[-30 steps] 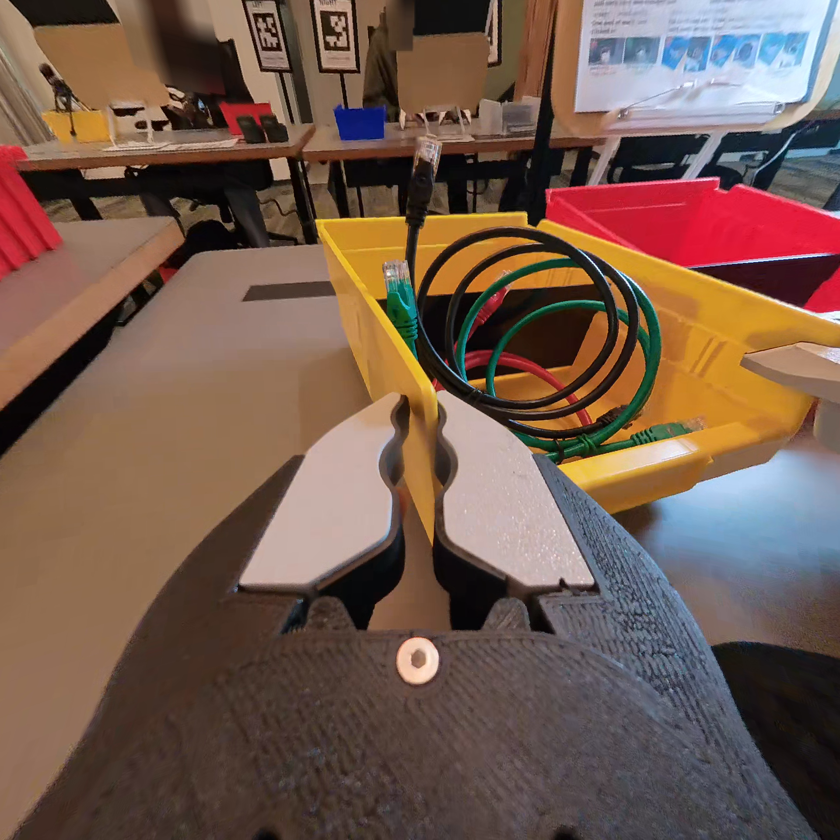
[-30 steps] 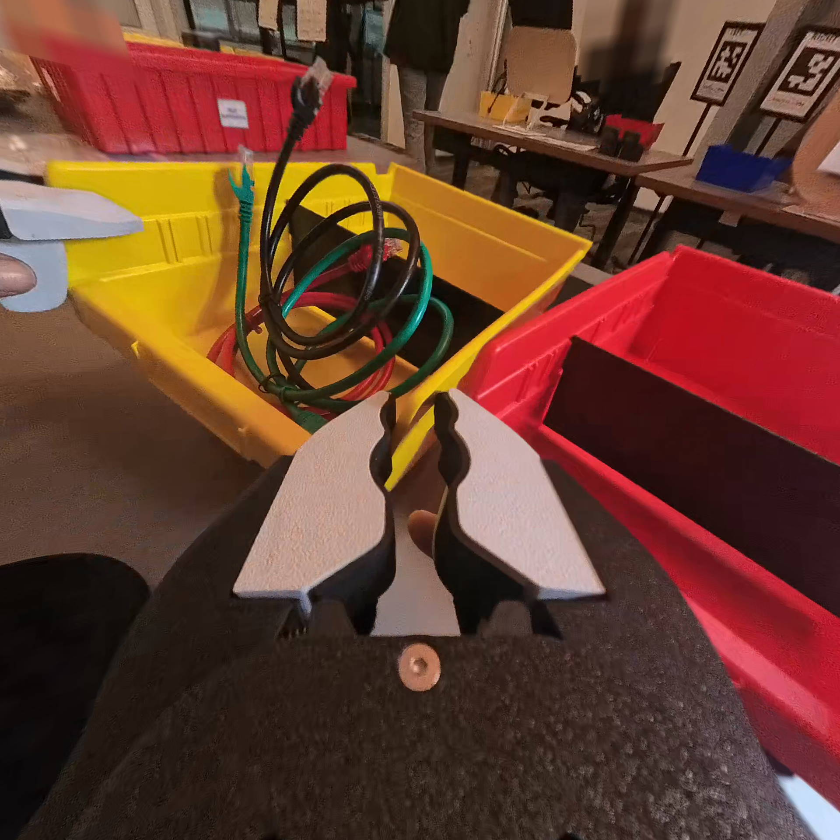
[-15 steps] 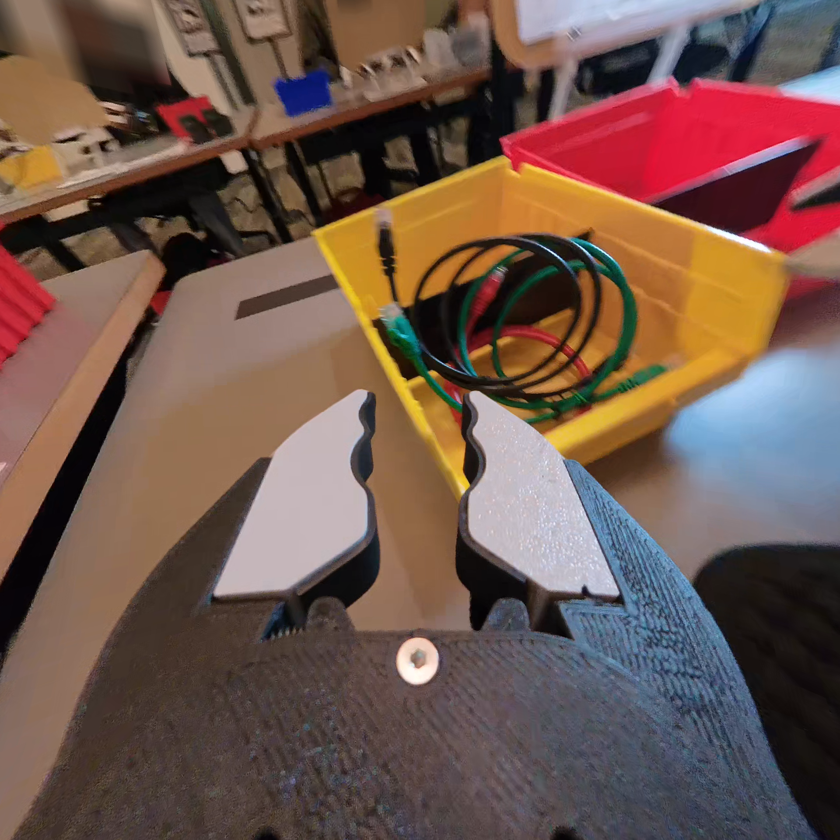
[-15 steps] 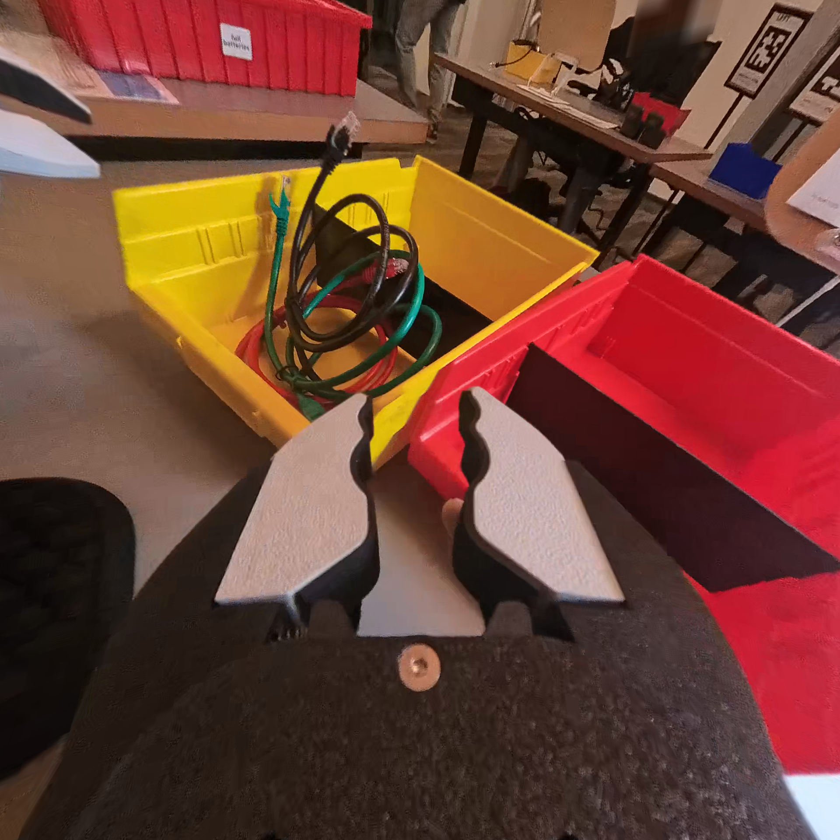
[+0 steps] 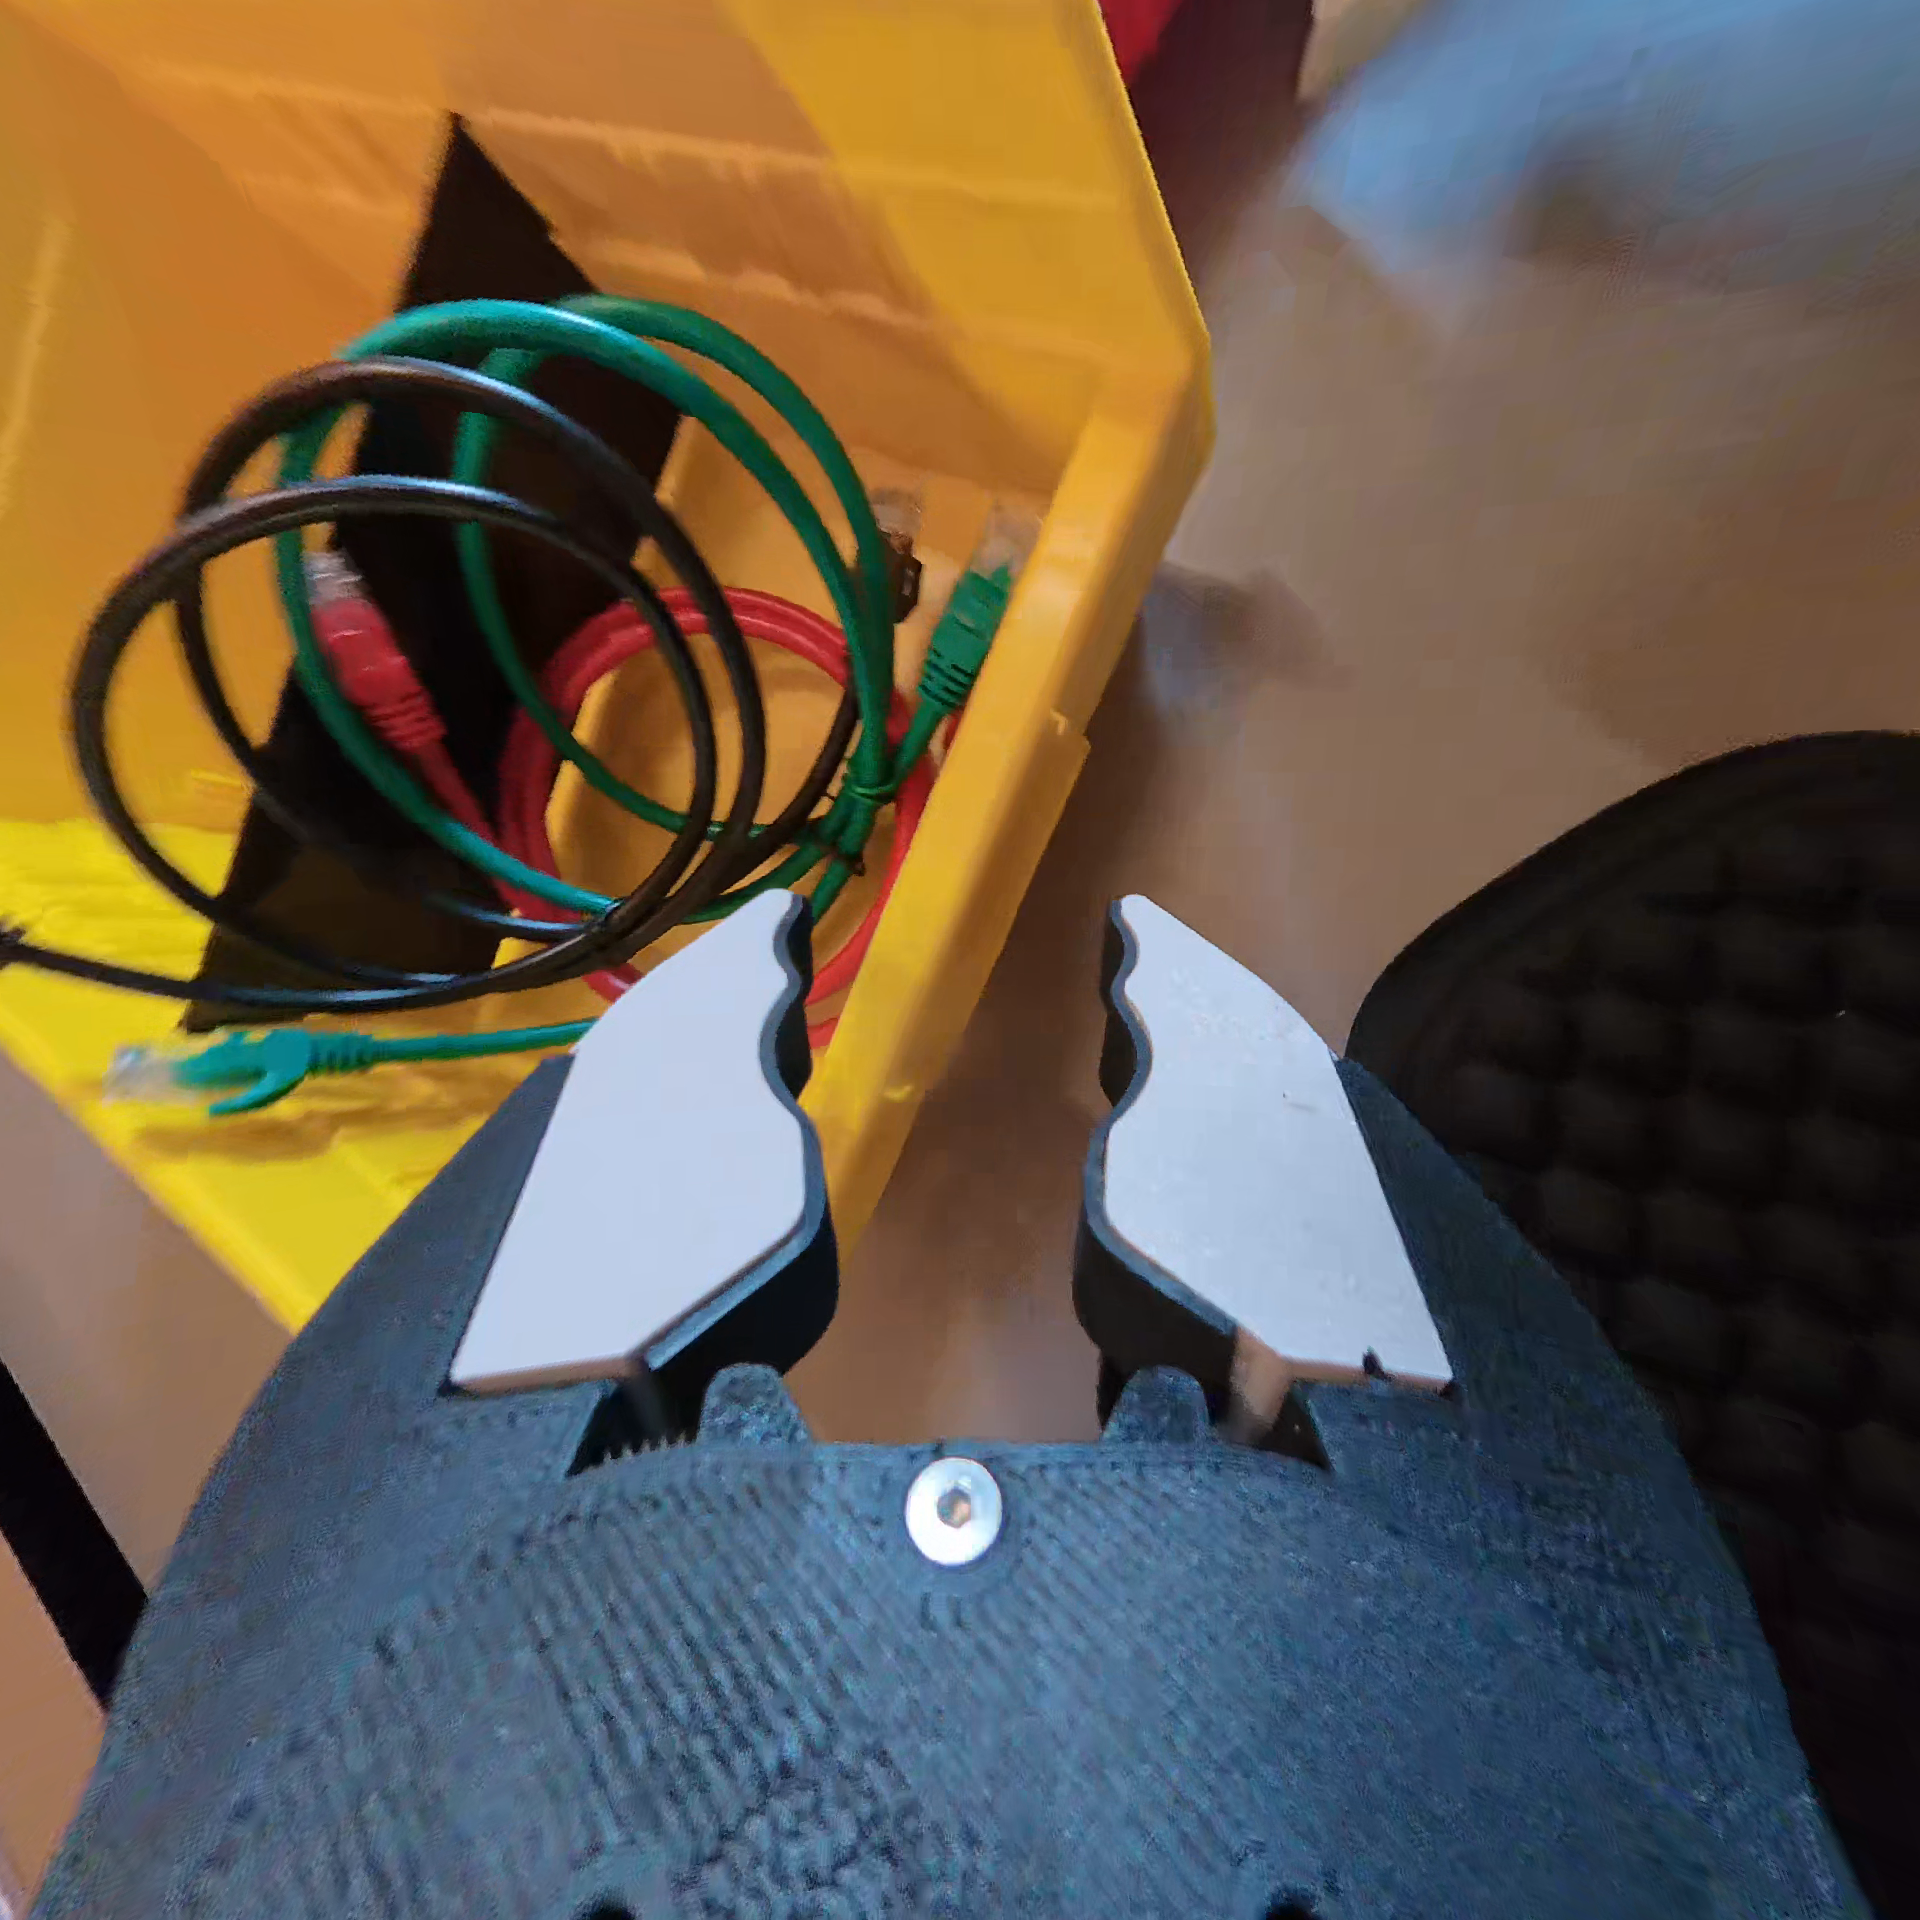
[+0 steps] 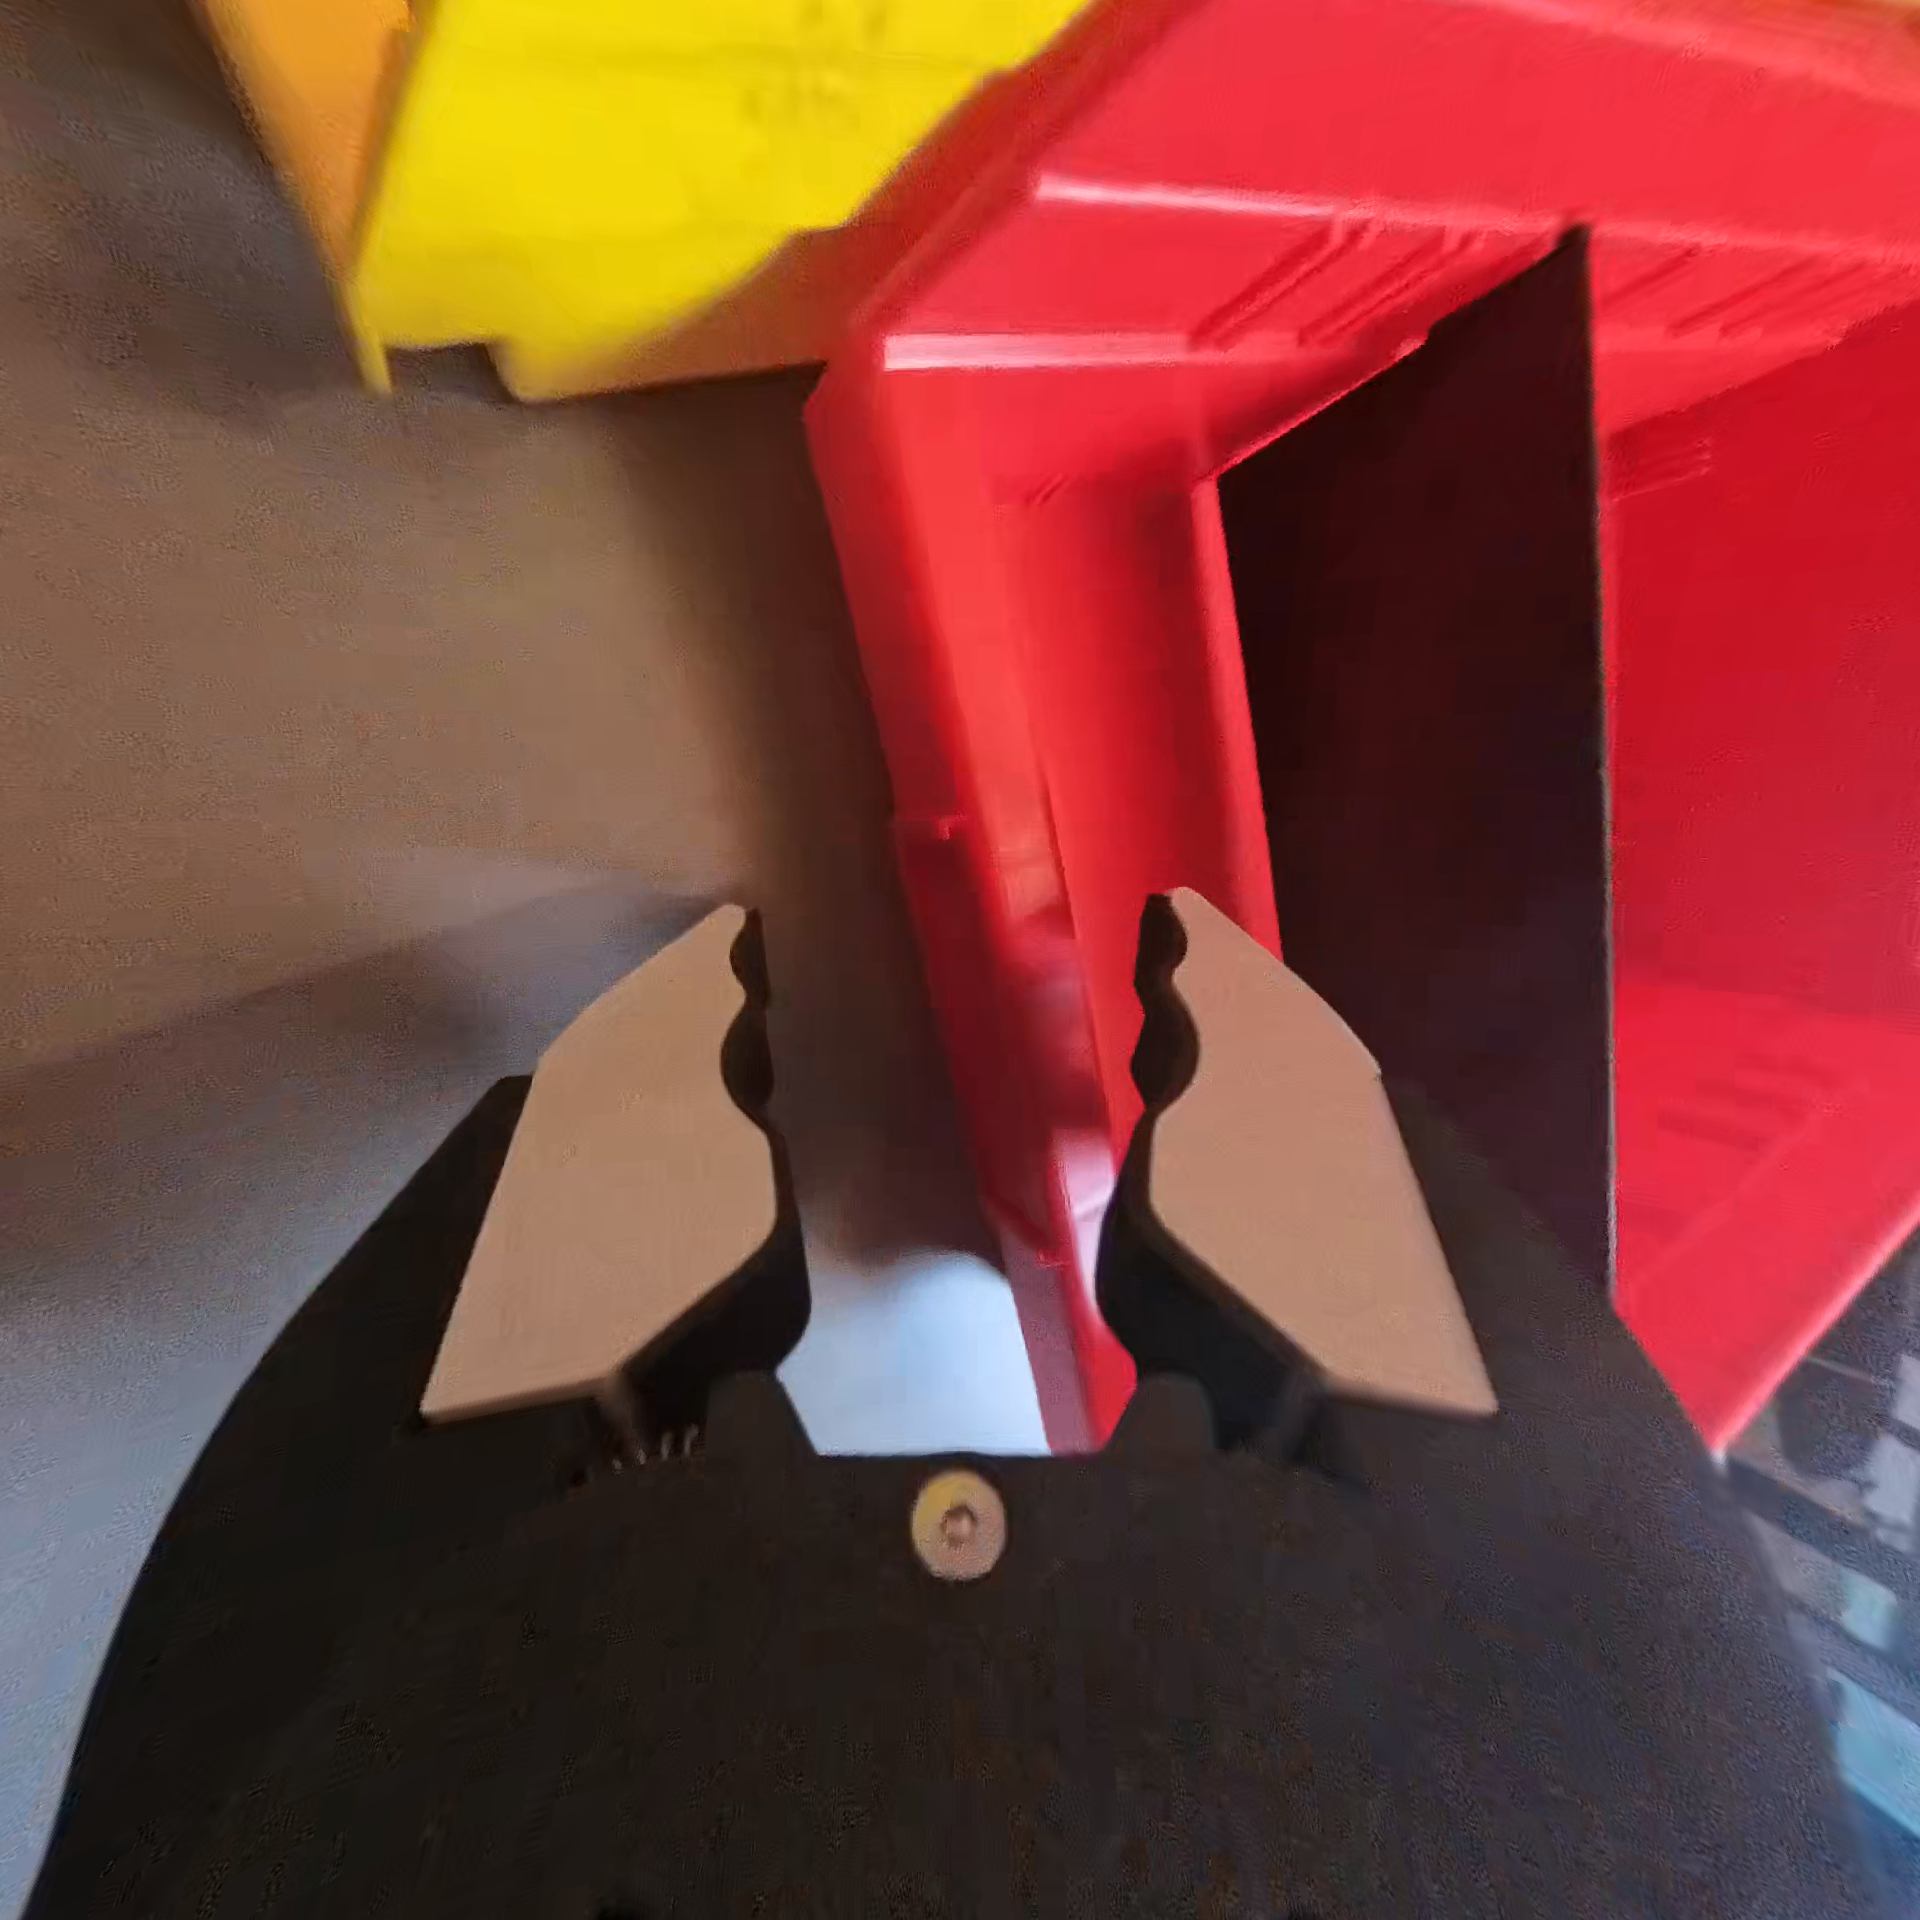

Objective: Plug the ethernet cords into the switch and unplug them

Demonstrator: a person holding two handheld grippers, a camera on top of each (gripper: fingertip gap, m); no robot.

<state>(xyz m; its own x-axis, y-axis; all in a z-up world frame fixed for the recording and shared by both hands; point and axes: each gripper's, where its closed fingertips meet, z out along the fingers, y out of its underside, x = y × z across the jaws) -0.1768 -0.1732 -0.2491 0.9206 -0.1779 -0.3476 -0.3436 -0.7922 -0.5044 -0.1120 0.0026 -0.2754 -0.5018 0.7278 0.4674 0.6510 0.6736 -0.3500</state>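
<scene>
— What did we have under the left tongs (image 5: 954,914)?

— They were spread wide and pinched nothing. They hung over the near corner of the yellow bin (image 5: 1039,748), whose right wall ran from twelve o'clock down towards six, passing between the two grey fingers (image 5: 665,1143). The right finger stood over bare worktop (image 5: 1455,623).

— And the cords?

— All in that bin, at about ten o'clock from the tongs. We saw the black cord (image 5: 416,520) coiled in two loops, the green cord (image 5: 727,384) looped through it, and the red cord (image 5: 727,613) curled beneath. One green plug (image 5: 229,1065) lay on the bin's low front lip at nine o'clock. A black divider (image 5: 488,260) stood upright behind the coils. We could not make out the switch in either view.

— The right side?

— The right tongs (image 6: 948,914) were spread as well, holding nothing. The near wall of the red bin (image 6: 997,675) ran up between the fingers towards twelve o'clock. Inside that bin, at two o'clock, stood a black divider panel (image 6: 1434,727). A corner of the yellow bin showed at eleven o'clock, just beside the red one.

— The surface and the room?

— A matte brown-grey worktop, blurred in both views. At four o'clock in the left view sat a black textured shape (image 5: 1662,1091) we could not identify. Of the room itself we saw almost nothing; both cameras looked steeply down.
</scene>
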